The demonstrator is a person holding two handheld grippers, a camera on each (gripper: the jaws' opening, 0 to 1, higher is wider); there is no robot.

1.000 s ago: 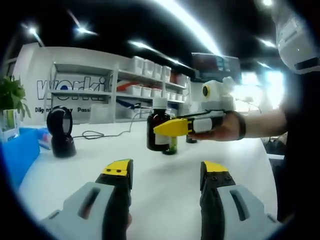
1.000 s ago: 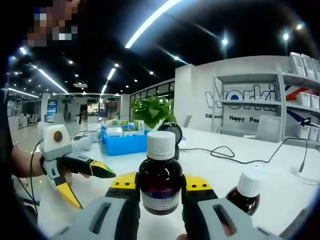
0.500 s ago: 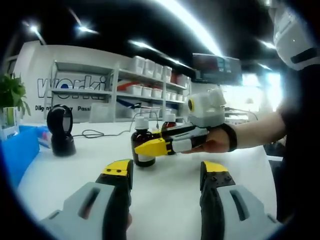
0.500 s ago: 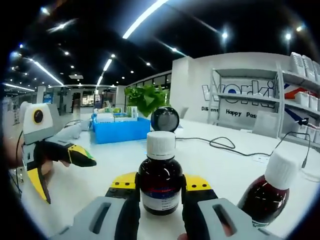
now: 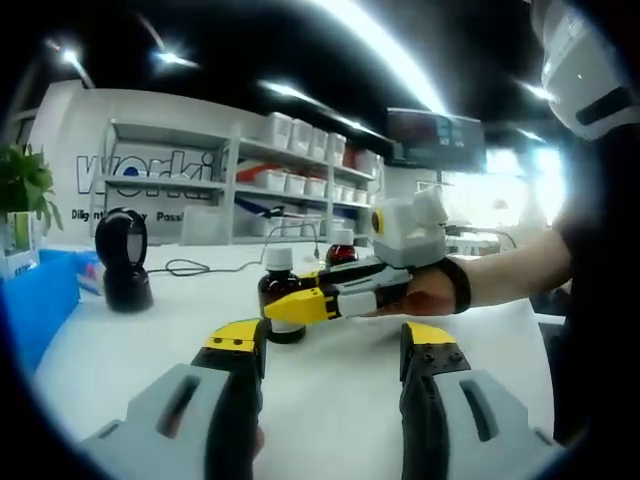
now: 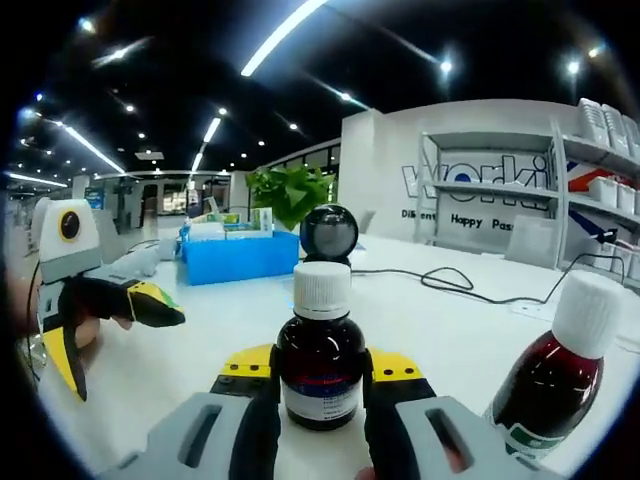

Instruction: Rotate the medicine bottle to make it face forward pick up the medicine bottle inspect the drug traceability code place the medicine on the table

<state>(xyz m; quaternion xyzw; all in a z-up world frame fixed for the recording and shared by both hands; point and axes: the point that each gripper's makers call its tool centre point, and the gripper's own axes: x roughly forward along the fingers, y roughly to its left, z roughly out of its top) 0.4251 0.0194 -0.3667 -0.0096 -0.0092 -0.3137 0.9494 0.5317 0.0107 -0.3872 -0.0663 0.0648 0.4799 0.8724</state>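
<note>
A brown medicine bottle (image 6: 320,365) with a white cap and a blue-and-white label stands upright between my right gripper's (image 6: 320,372) jaws, which are shut on it. In the left gripper view the same bottle (image 5: 274,284) is low over the white table (image 5: 140,340), with the right gripper (image 5: 292,308) reaching in from the right in a person's hand. Whether the bottle touches the table I cannot tell. My left gripper (image 5: 332,345) is open near the table's front with nothing between its jaws; it also appears at the left of the right gripper view (image 6: 95,300).
A second brown bottle (image 6: 552,372) with a white cap stands just right of the held one, also (image 5: 340,250). A black scanner (image 5: 124,262) and its cable (image 6: 450,280) sit further back. A blue bin (image 6: 235,255) and a plant (image 6: 290,195) are beyond, with shelves (image 5: 280,180) behind.
The right gripper has carried the bottle down and to the left, lower over the table. The second bottle now looms larger beside it. My left gripper has stayed open and still.
</note>
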